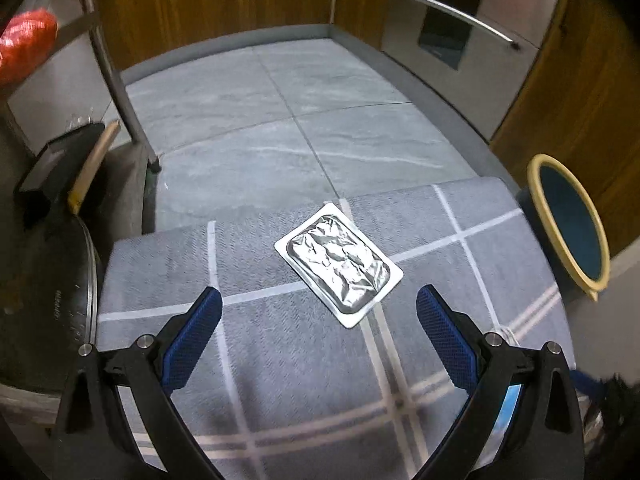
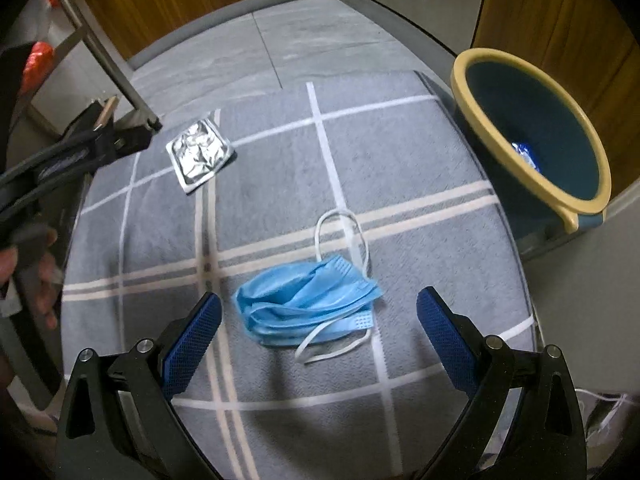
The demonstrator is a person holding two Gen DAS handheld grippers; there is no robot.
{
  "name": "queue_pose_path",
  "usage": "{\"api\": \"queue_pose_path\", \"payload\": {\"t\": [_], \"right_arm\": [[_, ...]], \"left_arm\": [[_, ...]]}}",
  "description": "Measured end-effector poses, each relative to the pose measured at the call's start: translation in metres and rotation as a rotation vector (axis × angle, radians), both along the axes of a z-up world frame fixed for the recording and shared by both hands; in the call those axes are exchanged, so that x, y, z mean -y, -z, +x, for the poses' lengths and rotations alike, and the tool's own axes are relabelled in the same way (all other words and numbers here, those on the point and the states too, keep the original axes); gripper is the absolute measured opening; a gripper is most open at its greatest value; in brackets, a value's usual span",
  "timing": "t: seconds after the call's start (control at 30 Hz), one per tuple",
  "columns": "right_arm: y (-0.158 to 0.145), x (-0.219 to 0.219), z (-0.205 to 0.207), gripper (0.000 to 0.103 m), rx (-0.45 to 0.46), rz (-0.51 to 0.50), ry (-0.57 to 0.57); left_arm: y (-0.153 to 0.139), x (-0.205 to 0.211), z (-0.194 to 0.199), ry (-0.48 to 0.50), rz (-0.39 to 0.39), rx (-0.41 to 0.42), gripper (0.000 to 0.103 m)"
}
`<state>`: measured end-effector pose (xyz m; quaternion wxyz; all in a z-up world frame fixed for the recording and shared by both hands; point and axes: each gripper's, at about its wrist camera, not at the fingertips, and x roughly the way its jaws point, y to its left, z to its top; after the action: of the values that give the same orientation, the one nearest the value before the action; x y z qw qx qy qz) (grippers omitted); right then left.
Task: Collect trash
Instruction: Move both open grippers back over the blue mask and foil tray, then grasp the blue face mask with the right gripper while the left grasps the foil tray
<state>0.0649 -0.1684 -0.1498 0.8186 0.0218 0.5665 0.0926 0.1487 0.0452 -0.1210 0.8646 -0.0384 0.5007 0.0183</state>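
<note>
- Our left claw [image 1: 318, 300] hangs released over the grey plaid mat [image 1: 280, 360], its blue pads [image 1: 192, 336] spread wide with nothing between them.
- The crumpled foil packet [image 1: 338, 266] lies flat on the mat just ahead of that claw, near the mat's far edge.
- Our right claw [image 2: 318, 300] is likewise released, pads apart, above the folded blue face mask [image 2: 306, 304] on the same mat.
- The yellow-rimmed bin [image 2: 532, 136] stands just beside the mat at right, something blue [image 2: 526, 152] inside it.
</note>
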Motion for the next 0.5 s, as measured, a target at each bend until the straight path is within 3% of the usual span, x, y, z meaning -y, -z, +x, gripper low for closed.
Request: {"api": "queue_pose_path", "payload": {"t": [0.23,0.5], "right_arm": [[0.016,0.010,0.004,0.097,-0.046,-0.004,0.081],[0.032,0.003,0.007,0.097,-0.063,-0.032,0.070]], "left_arm": [[0.034,0.012,0.028,-0.070,0.002,-0.025,0.096],[0.064,0.027,0.053,-0.129,0.029,-0.066,0.096]]}}
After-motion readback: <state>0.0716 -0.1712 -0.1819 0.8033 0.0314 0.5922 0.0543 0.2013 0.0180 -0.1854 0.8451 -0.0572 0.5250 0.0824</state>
